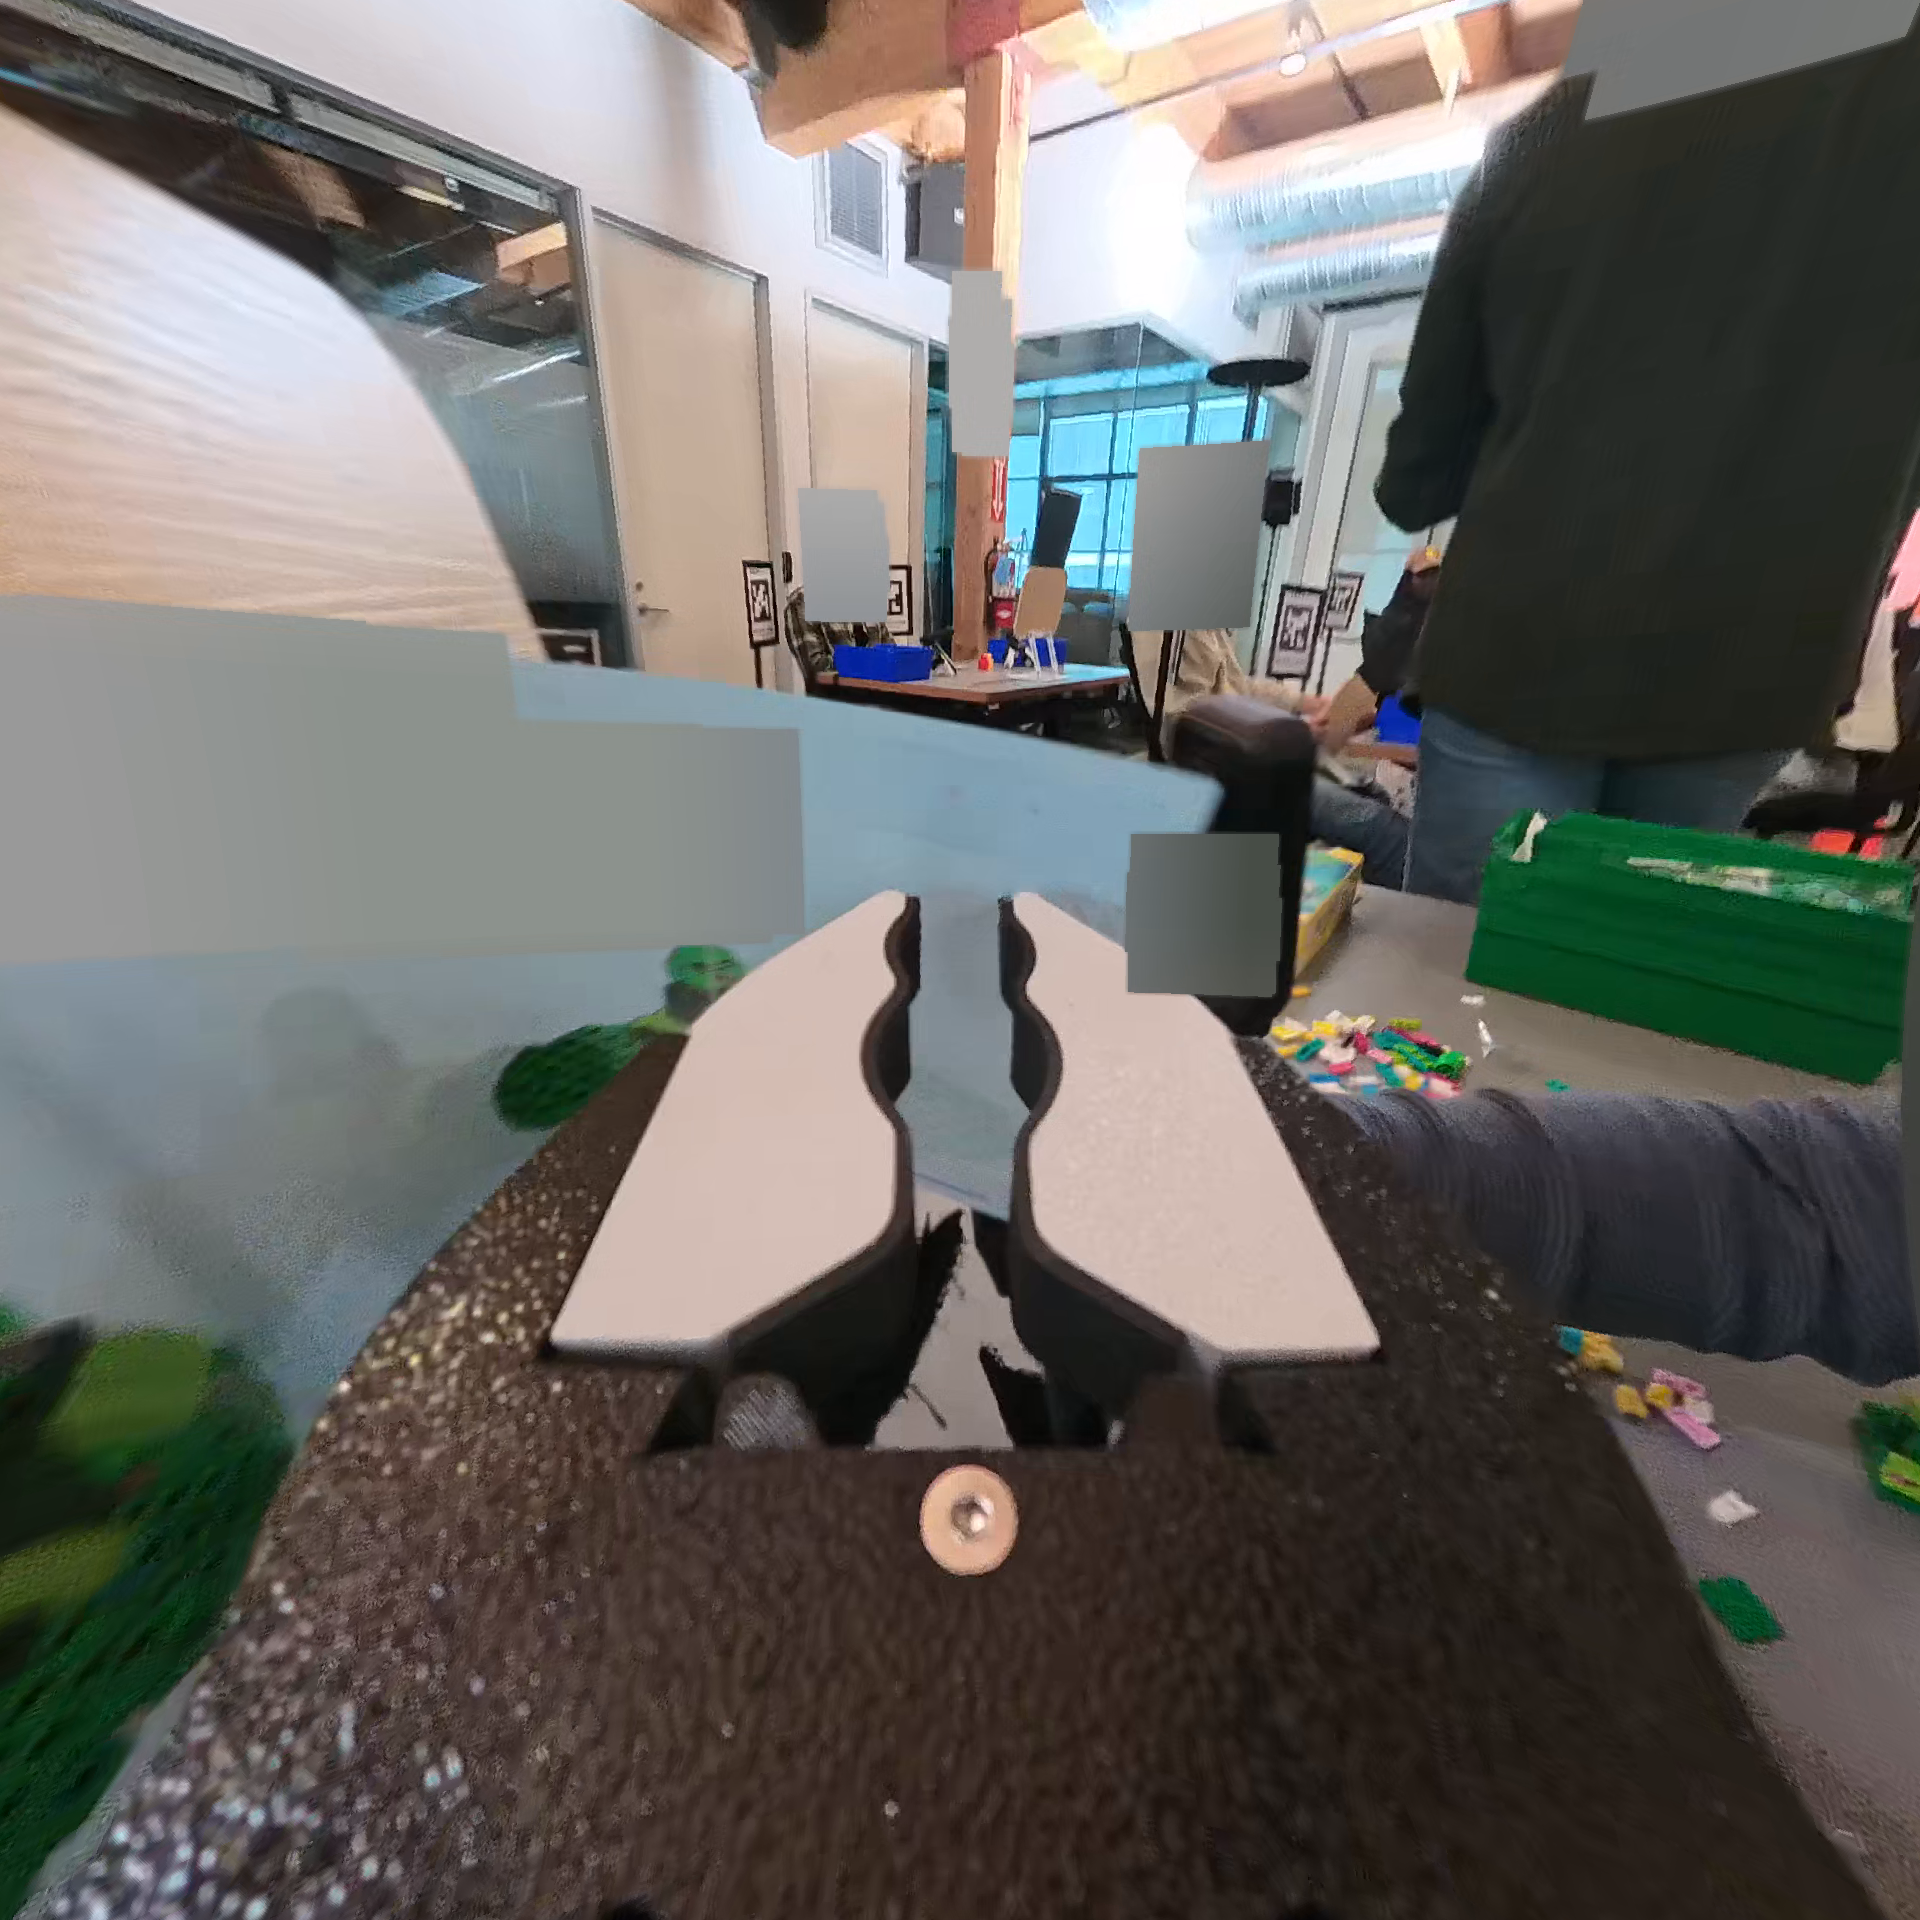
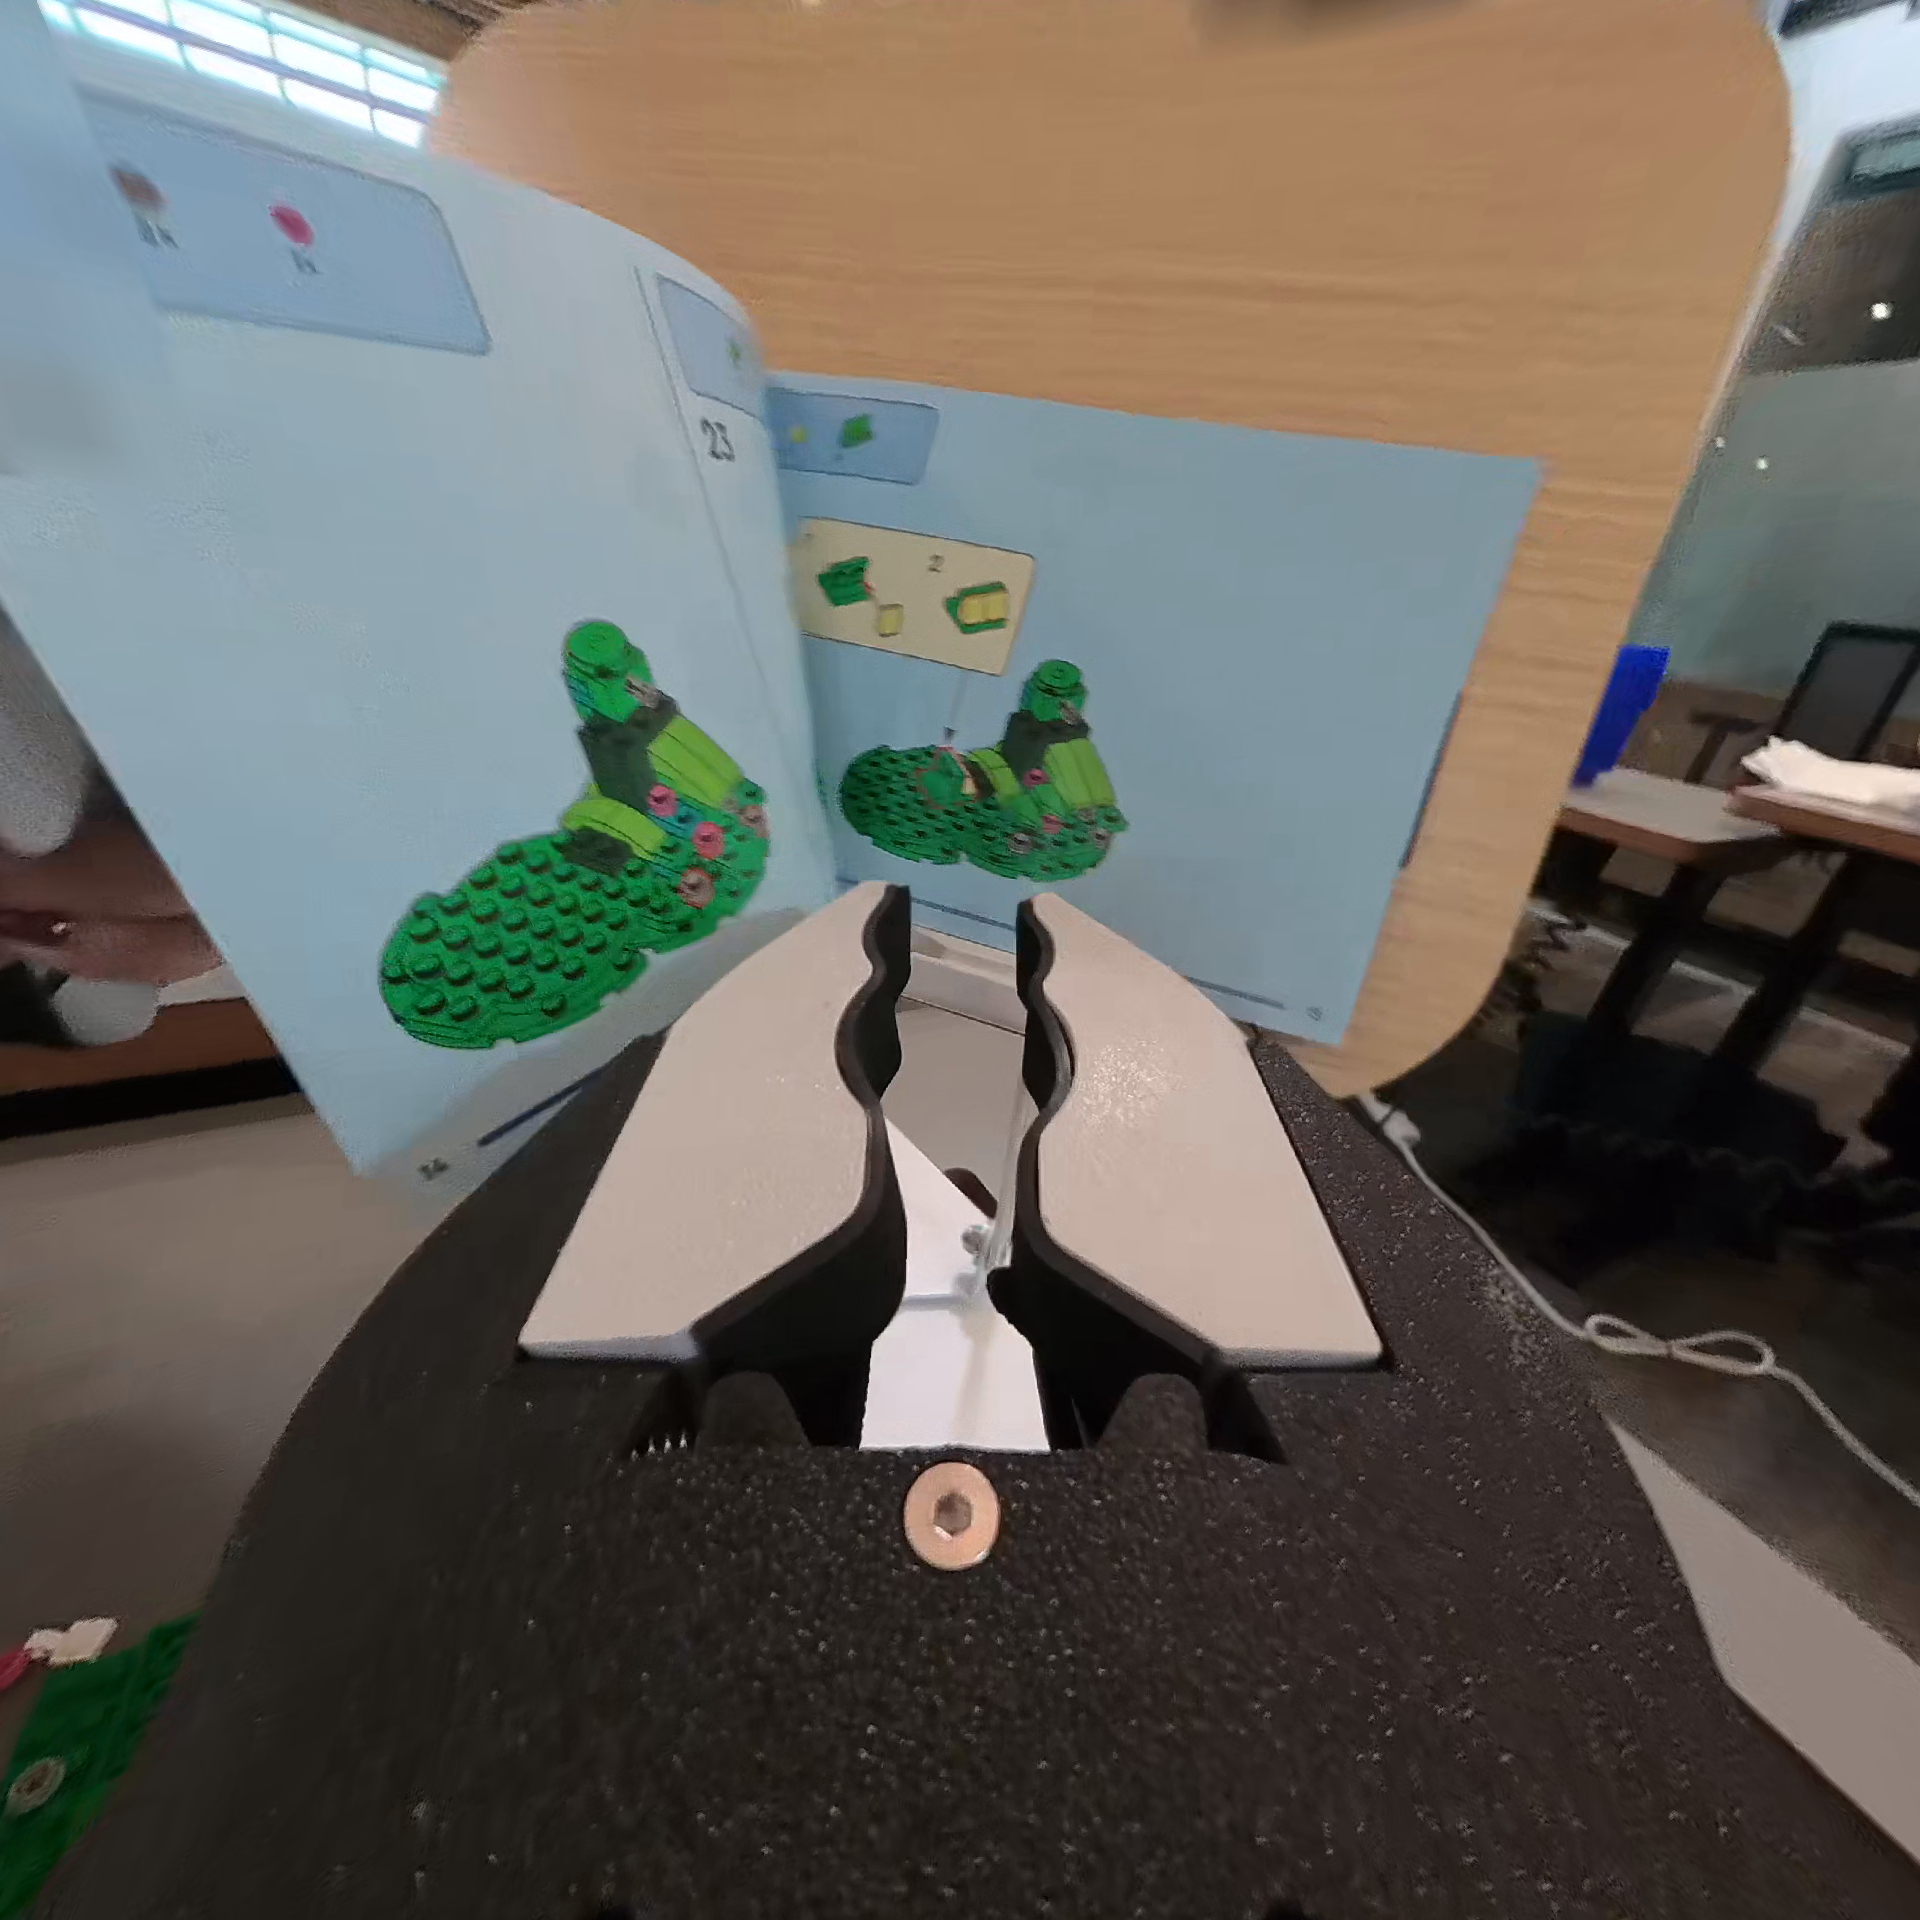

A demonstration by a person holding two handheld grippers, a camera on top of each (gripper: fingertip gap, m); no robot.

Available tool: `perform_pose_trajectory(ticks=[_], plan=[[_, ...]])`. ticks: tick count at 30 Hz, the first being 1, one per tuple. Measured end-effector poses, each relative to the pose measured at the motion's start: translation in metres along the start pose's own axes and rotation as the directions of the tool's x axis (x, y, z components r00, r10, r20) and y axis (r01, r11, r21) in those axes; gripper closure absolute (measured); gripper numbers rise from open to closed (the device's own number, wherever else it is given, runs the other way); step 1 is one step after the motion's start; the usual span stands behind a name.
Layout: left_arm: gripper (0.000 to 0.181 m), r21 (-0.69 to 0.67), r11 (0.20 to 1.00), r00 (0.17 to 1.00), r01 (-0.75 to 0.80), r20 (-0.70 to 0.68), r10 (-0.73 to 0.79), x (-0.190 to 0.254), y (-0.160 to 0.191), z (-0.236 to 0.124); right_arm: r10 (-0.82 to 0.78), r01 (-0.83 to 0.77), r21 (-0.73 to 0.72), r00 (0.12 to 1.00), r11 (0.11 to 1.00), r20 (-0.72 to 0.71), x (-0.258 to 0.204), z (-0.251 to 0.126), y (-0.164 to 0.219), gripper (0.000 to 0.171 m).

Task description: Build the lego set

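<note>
The light-blue instruction booklet point(image 2: 1143, 644) stands open against a wooden board point(image 2: 1143, 208). Its left page point(image 2: 364, 623) curves forward and is blurred. My right gripper point(image 2: 961, 904) points at the booklet's lower middle, jaws a narrow gap apart, with nothing between them. My left gripper point(image 1: 956, 909) is close against a booklet page point(image 1: 935, 810), jaws also a narrow gap apart and empty. The right gripper's black body point(image 1: 1252, 790) and a blue sleeve point(image 1: 1662, 1205) show in the left wrist view. A green lego build point(image 2: 73, 1745) lies at the lower left. Loose lego pieces point(image 1: 1371, 1055) lie on the grey table.
A green crate point(image 1: 1683, 935) and a yellow box point(image 1: 1325, 904) stand on the table to the right. A person in a dark top point(image 1: 1662, 416) stands behind the crate. More small pieces point(image 1: 1673, 1403) and a green plate point(image 1: 1735, 1610) lie nearby. A white cable point(image 2: 1662, 1351) runs at the right. Across from one pair of fingers to the other is roughly 10 cm. Left tips and right tips are each some 25 cm from the green lego build point(image 2: 73, 1745).
</note>
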State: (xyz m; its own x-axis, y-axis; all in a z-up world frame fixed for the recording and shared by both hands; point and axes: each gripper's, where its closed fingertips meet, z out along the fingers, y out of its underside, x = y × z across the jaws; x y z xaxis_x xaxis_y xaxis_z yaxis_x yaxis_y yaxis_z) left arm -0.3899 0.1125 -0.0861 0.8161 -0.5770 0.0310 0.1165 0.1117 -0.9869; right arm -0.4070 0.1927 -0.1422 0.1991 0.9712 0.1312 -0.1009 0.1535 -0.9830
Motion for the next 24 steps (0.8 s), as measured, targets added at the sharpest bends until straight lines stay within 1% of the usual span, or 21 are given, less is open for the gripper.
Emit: perform_pose_trajectory(ticks=[2, 4, 6, 8, 10, 12, 17, 20, 24], plan=[[0.169, -0.001, 0.999, 0.998, -0.047, 0.029, 0.047, 0.005, 0.0, 0.013, 0.064, -0.064, -0.006, 0.998, 0.998, -0.002, 0.009, 0.0, 0.004, 0.154], [0.171, -0.004, 0.998, 0.996, -0.056, 0.074, 0.057, 0.003, 0.001, 0.024, 0.148, -0.148, 0.002, 0.989, 0.989, 0.024, 0.016, -0.001, 0.005, 0.156], [0.169, -0.043, 0.998, 0.995, -0.051, 0.081, 0.055, 0.004, 0.009, 0.031, 0.239, -0.241, 0.026, 0.969, 0.97, 0.068, 0.022, -0.001, 0.004, 0.16], [0.17, -0.071, 0.997, 0.994, -0.033, 0.102, 0.04, 0.0, 0.014, 0.034, 0.332, -0.339, 0.045, 0.937, 0.94, 0.111, 0.028, -0.002, 0.003, 0.163], [0.17, -0.058, 0.998, 0.994, -0.023, 0.108, 0.03, -0.002, 0.013, 0.033, 0.41, -0.42, 0.048, 0.901, 0.906, 0.142, 0.034, -0.001, 0.004, 0.165], [0.17, -0.035, 0.999, 0.994, -0.012, 0.11, 0.015, -0.003, 0.009, 0.031, 0.45, -0.463, 0.051, 0.878, 0.885, 0.163, 0.037, -0.001, 0.004, 0.166], [0.17, 0.005, 1.0, 0.991, 0.005, 0.131, -0.006, -0.01, 0.001, 0.021, 0.46, -0.476, 0.058, 0.871, 0.878, 0.172, 0.039, -0.001, 0.004, 0.168], [0.169, 0.027, 0.999, 0.985, 0.019, 0.17, -0.023, -0.017, -0.004, 0.012, 0.444, -0.461, 0.058, 0.876, 0.885, 0.19, 0.033, 0.0, 0.0, 0.169], [0.159, 0.047, 0.998, 0.969, 0.034, 0.243, -0.045, -0.031, -0.013, -0.01, 0.339, -0.35, 0.028, 0.922, 0.936, 0.186, 0.019, 0.008, 0.0, 0.169]])
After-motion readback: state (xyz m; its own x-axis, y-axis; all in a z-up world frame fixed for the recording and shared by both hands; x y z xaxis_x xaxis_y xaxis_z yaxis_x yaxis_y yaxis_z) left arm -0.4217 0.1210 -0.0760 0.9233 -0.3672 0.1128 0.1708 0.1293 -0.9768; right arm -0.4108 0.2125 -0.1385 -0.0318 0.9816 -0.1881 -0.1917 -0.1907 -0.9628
